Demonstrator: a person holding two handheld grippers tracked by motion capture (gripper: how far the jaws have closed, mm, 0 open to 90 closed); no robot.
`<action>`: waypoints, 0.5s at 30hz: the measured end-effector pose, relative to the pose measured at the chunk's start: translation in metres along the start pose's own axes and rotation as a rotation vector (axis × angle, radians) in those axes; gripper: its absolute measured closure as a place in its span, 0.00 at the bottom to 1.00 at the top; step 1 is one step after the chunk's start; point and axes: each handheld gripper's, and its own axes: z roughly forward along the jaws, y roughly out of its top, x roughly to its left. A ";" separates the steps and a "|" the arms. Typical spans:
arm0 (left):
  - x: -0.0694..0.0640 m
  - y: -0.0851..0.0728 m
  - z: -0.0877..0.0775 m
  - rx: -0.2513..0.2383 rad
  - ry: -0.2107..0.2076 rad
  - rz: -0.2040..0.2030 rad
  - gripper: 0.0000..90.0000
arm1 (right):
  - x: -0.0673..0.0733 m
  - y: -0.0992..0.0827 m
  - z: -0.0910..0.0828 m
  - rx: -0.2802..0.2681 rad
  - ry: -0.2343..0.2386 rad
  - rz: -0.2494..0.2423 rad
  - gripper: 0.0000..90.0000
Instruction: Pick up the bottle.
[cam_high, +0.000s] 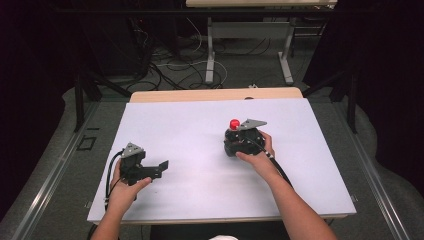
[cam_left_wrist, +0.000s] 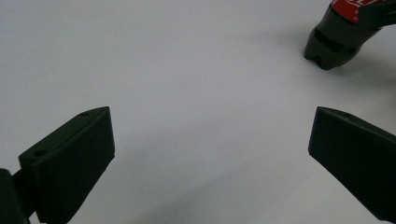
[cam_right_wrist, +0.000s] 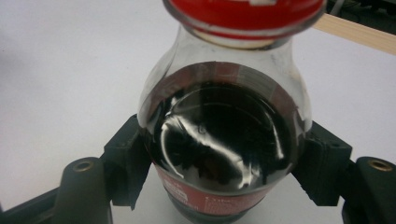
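A small bottle of dark cola (cam_high: 234, 123) with a red cap and red label stands right of the table's middle. My right gripper (cam_high: 232, 139) is shut on it, held by a hand from the near side. In the right gripper view both pads press the bottle's (cam_right_wrist: 219, 140) sides just below its shoulder, around my right gripper's midpoint (cam_right_wrist: 219, 175). At the table's left, my left gripper (cam_high: 161, 169) is held low over the sheet and points right. Its jaws stand wide apart, with nothing between them at my left gripper's midpoint (cam_left_wrist: 210, 154). The bottle's dark base (cam_left_wrist: 332, 39) shows far off at the upper right.
A white sheet (cam_high: 200, 190) covers the table, with a wooden edge (cam_high: 215, 95) showing at the back. Beyond it are the legs of another table (cam_high: 210, 55) and cables on the floor (cam_high: 170, 70). Dark curtains stand on both sides.
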 end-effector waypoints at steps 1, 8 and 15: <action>0.000 0.000 0.000 0.000 0.000 -0.001 0.01 | 0.000 0.000 0.000 0.000 0.000 0.000 0.33; 0.000 -0.001 0.001 0.005 -0.001 -0.003 0.01 | 0.002 0.001 0.000 -0.001 0.008 -0.005 0.33; 0.000 -0.001 0.001 0.009 -0.002 -0.004 0.01 | 0.005 0.003 -0.008 -0.017 0.010 -0.014 0.33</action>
